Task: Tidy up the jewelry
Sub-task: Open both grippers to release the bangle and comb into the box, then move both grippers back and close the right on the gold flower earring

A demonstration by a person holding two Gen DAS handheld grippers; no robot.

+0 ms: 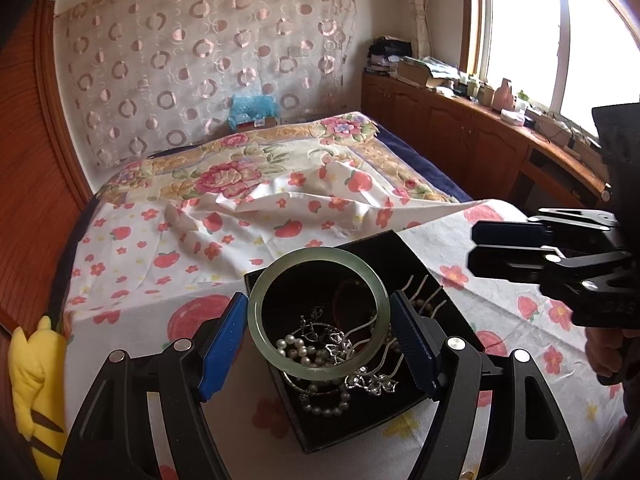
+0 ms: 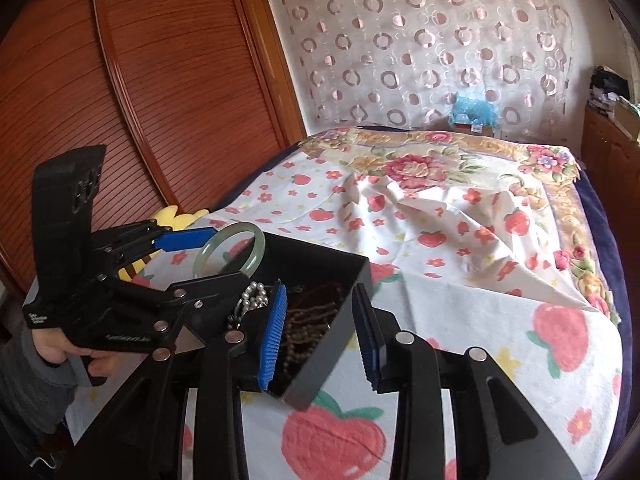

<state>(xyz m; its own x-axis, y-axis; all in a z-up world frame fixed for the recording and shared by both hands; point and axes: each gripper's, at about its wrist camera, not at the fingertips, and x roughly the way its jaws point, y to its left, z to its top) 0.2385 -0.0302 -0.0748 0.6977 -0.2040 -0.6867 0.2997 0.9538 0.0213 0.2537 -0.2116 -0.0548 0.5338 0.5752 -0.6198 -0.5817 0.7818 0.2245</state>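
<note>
The left tool (image 1: pixel 318 334) has a pale green jade bangle (image 1: pixel 318 318) pinched across its width between the two blue pads, its jaws spread only as far as the ring's outer edge, and holds it in the air just above the open black jewelry box (image 1: pixel 362 420). The right tool (image 2: pixel 320 332) carries nothing; its jaws stand partly apart, straddling the near wall of the box.

Inside the box lies a tangle: a pearl strand (image 1: pixel 298 352), silver ornaments (image 1: pixel 370 382), a comb-like silver hairpin (image 1: pixel 416 294) and dark beads (image 2: pixel 304 320).

Risks, as I judge them: the bangle is smooth and hard, gripped only at two narrow spots on a curve, so a slight twist or slackening could let it swivel or slip out onto the pearls and silver below. The right tool's pad near the box wall could nudge or tip the box, since it sits on soft bedding.

That surface is a bed under a strawberry-print sheet (image 2: pixel 460 300), rumpled further back, with a floral blanket (image 1: pixel 224 172) beyond. A wooden slatted wardrobe (image 2: pixel 160 80), a circle-patterned curtain (image 1: pixel 200 48) and a cluttered window ledge (image 1: pixel 500 100) surround it
</note>
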